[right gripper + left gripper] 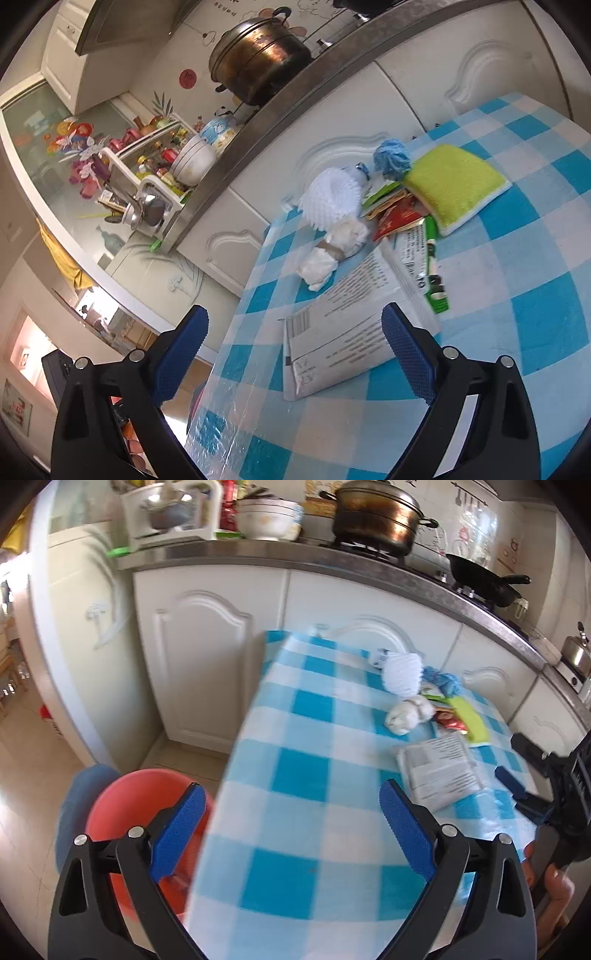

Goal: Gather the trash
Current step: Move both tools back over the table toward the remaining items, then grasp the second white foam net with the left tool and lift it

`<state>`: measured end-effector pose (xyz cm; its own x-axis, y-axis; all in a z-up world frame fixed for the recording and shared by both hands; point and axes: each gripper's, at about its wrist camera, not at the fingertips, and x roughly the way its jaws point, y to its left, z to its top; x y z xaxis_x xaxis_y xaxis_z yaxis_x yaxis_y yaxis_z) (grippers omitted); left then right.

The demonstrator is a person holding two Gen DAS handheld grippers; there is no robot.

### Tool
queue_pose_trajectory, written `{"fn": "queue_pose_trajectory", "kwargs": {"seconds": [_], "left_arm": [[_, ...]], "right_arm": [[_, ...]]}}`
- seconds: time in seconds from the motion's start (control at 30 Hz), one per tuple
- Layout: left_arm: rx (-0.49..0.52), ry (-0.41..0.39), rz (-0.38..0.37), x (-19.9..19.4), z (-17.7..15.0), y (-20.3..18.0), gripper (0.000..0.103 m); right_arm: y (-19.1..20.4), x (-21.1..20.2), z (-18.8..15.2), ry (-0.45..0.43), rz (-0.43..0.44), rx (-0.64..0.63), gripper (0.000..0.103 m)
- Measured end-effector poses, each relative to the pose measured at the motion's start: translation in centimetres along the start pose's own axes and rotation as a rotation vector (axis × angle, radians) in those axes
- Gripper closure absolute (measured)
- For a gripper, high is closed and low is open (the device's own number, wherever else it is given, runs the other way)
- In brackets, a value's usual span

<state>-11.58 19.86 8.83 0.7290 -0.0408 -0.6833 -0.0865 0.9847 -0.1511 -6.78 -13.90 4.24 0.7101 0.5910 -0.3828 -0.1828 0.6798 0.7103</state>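
A red bin [122,805] sits on the floor beside the table [295,812]; its contents are unclear. The trash pile [369,229], a grey printed bag, wrappers and wadded paper, lies on the blue-checked cloth; the print is unreadable. Both the left gripper [291,834] and right gripper [293,354] gape wide, empty. Kitchen cabinets [207,657] stand behind.

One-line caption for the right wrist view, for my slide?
Open right tongs hover empty over a grey printed packet amid trash on the blue-checked tablecloth.

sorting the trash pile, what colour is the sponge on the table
Yellow-green on top with a white base layer; the sponge shows best in the right wrist view.
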Motion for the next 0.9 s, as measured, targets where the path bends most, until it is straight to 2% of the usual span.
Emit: {"fn": "queue_pose_trajectory", "kwargs": {"seconds": [0.2,0.37,0.43,0.57,0.7,0.83,0.9], "left_arm": [[-0.001,-0.003,-0.1,4.2,5.7,-6.3,0.008],[-0.034,0.038,-0.14,10.8,11.8,-11.8,0.008],[-0.058,0.038,-0.119,13.6,14.2,-13.4,0.008],[-0.103,0.056,-0.012,19.7,17.8,-15.7,0.008],[-0.134,0.115,0.08,25.1,19.7,-16.4,0.013],[-0.174,0.176,0.132,28.3,21.0,-15.8,0.021],[-0.184,0.195,0.145,29.4,21.4,-15.5,0.021]], "right_arm": [[-3.2,-2.1,1.4,-0.04,0.007,0.076,0.009],[-4.1,-3.5,1.8,-0.06,0.013,0.07,0.009],[-4.2,-3.7,1.8,-0.062,0.016,0.063,0.009],[-4.4,-3.7,2.1,-0.05,0.034,0.061,0.009],[-4.4,-4.0,2.5,-0.05,0.063,0.05,0.009],[-4.9,-4.5,2.8,-0.059,0.07,0.059,0.009],[-5.2,-4.4,2.9,-0.058,0.063,0.061,0.009]]}}
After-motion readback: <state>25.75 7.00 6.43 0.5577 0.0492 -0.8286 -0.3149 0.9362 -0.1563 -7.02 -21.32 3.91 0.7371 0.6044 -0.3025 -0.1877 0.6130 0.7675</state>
